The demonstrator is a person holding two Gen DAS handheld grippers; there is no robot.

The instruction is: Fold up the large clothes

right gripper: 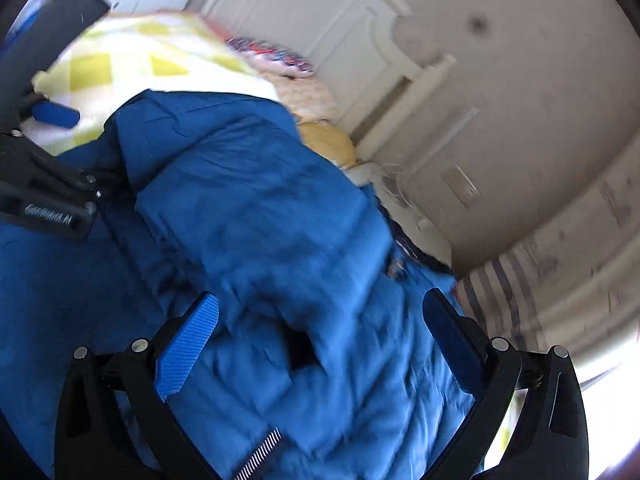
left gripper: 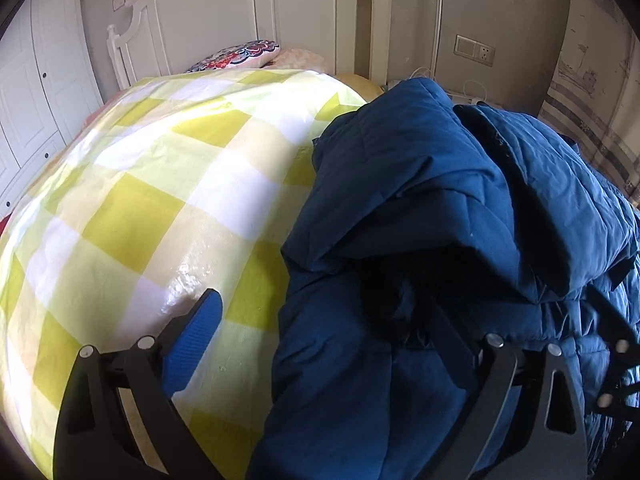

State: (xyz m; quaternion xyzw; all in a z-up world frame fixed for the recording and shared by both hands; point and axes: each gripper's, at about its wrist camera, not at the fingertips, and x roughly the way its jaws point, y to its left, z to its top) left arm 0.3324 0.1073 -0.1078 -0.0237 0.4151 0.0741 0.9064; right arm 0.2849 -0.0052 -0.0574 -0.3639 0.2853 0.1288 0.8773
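**Inspector:** Item and location?

**Assessor:** One large blue padded jacket (left gripper: pixel 440 216), bunched in a heap on the bed's right-hand side, lying over a yellow-and-white checked bedsheet (left gripper: pixel 160 184). A patterned pillow (left gripper: pixel 240 53) lies by the white headboard (left gripper: pixel 248 8).

**Inspector:** Stage of work?

**Assessor:** In my judgement early: the jacket is crumpled, with no clean fold visible. It appears to be mid-gather or mid-turn; the right wrist view is blurred, which suggests movement.

**Inspector:** Left tongs (left gripper: pixel 332 340)?

**Assessor:** Spread wide. One blue pad hangs over the bedsheet; the other finger sits in the jacket's folds. Whether fabric is caught there, I cannot tell. No closed grip is evident.

**Inspector:** Right tongs (right gripper: pixel 328 344)?

**Assessor:** Also wide apart, straddling a ridge of the jacket, pointing forward toward the headboard and tilted. Fabric lies between the pads but is not pinched.

**Inspector:** Next requirement?

**Assessor:** Probably close on an edge at each side, then draw the jacket flat before folding.
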